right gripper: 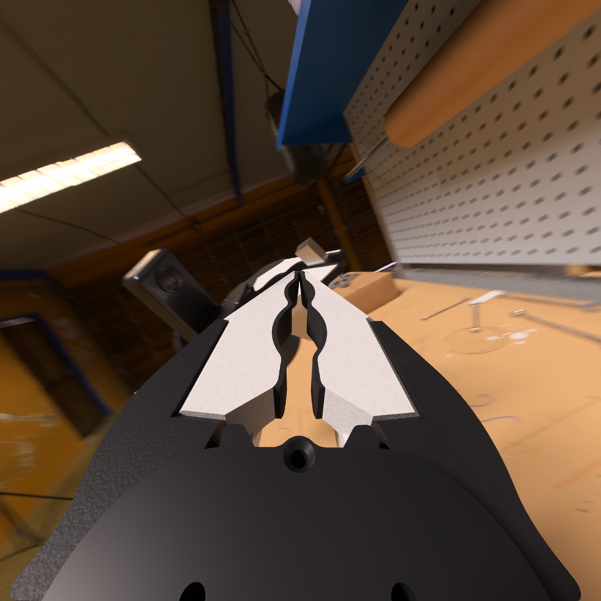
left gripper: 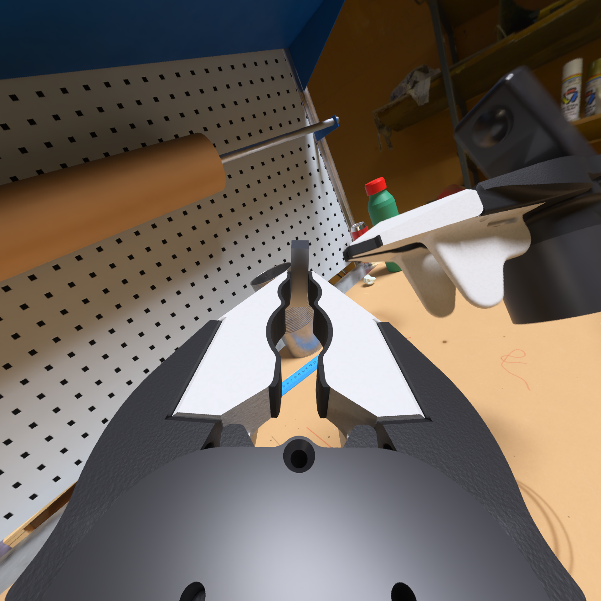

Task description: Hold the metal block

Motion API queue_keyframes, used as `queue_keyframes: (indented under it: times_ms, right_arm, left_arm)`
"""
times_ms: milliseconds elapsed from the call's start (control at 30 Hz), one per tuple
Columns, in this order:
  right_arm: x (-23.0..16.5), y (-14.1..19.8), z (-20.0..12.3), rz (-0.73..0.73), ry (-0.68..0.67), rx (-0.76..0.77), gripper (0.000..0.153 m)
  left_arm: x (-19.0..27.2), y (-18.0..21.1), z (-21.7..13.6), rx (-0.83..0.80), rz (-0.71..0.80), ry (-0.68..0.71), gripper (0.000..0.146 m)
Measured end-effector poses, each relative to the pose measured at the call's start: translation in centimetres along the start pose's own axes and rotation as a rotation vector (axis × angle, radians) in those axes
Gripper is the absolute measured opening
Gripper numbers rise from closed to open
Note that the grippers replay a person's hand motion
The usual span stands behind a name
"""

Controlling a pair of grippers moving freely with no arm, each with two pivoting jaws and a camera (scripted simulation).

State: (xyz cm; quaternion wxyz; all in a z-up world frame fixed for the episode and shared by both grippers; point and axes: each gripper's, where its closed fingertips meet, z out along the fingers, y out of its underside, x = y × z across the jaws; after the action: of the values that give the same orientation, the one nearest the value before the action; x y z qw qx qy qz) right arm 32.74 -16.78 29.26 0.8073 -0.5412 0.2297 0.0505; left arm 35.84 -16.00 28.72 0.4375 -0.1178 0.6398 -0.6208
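Note:
The metal block [left gripper: 299, 260] is a small grey bar held upright between the fingertips of my left gripper [left gripper: 299, 276], which is shut on it above the wooden workbench [left gripper: 455, 374]. Its top end sticks out past the tips. My right gripper [right gripper: 299, 274] is shut and empty. In the left wrist view it [left gripper: 349, 253] hovers to the right of the block, tips pointing at it with a small gap. In the right wrist view the block [right gripper: 309, 253] shows just beyond my right fingertips, held by the left gripper [right gripper: 320, 265].
A metal cup [left gripper: 300, 344] and a blue ruler [left gripper: 299, 374] lie below the left gripper. A green bottle with a red cap [left gripper: 382, 205] and a red can [left gripper: 357, 229] stand behind. A pegboard [left gripper: 130, 292] with a brown paper roll [left gripper: 107, 192] walls the left.

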Motion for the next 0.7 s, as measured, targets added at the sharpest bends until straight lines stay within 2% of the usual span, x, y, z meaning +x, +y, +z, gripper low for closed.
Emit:
queue_keyframes:
  times_ms: [133, 300, 367, 433, 600, 700]
  right_arm:
    - [0.5, -0.8, -0.3, -0.267, 0.153, -0.030, 0.000]
    - [0.8, -0.4, -0.2, -0.390, 0.207, -0.082, 0.012]
    - [0.8, -0.3, -0.3, -0.424, 0.213, -0.093, 0.012]
    - [0.8, -0.1, -0.3, -0.454, 0.217, -0.105, 0.006]
    - [0.5, 0.0, -0.4, -0.368, 0.155, -0.104, 0.000]
    - [-0.1, 0.0, -0.2, -0.179, 0.054, -0.056, 0.000]
  left_arm:
    - [0.1, -0.1, -0.1, 0.010, -0.013, 0.014, 0.009]
    - [0.9, -0.5, -0.1, 0.023, 0.005, 0.037, 0.009]
    - [0.9, -0.6, -0.2, 0.026, 0.004, 0.036, 0.009]
    - [0.9, -0.5, -0.1, 0.024, -0.004, 0.034, 0.009]
    - [1.0, -0.5, -0.2, 0.031, -0.001, 0.043, 0.009]
    - [0.8, -0.8, -0.3, 0.054, 0.008, 0.036, 0.009]
